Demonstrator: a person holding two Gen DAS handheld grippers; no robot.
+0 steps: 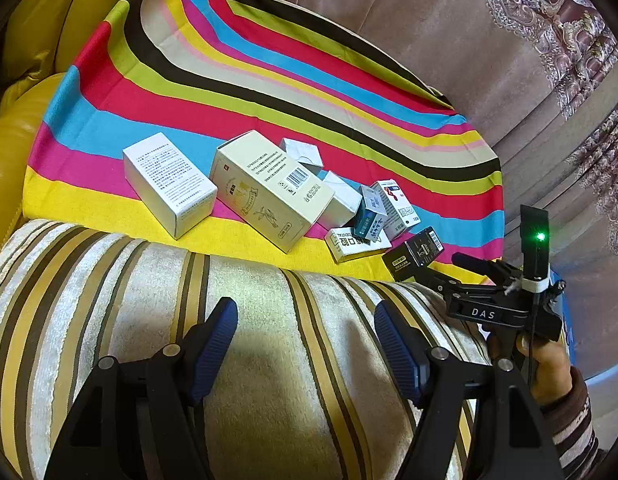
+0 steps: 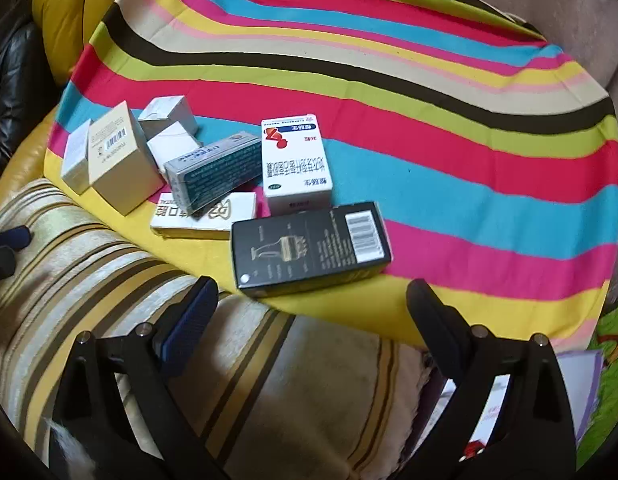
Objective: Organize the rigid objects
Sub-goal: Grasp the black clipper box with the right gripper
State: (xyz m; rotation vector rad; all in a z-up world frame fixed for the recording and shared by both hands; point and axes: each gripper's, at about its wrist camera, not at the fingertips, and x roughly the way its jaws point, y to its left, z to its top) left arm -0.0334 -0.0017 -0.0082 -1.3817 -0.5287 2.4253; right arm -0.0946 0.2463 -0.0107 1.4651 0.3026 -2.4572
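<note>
Several cardboard boxes lie bunched at the near edge of a rainbow-striped cloth (image 1: 269,60). Among them are a white box (image 1: 169,184), a large cream box (image 1: 269,192), a teal box (image 2: 217,168), a white medicine box with red and blue print (image 2: 297,160), a flat white box (image 2: 205,216) and a black box (image 2: 309,248). My right gripper (image 2: 313,300) hovers open just short of the black box, nothing between its fingers. My left gripper (image 1: 305,320) stands open over a striped cushion (image 1: 269,360), well short of the boxes.
A yellow leather cushion (image 1: 37,40) borders the cloth on the left, and a pinkish sofa back (image 1: 429,20) rises behind it. A hand (image 1: 549,368) holds the right tool. Papers and a green printed sheet (image 2: 601,360) lie at the lower right.
</note>
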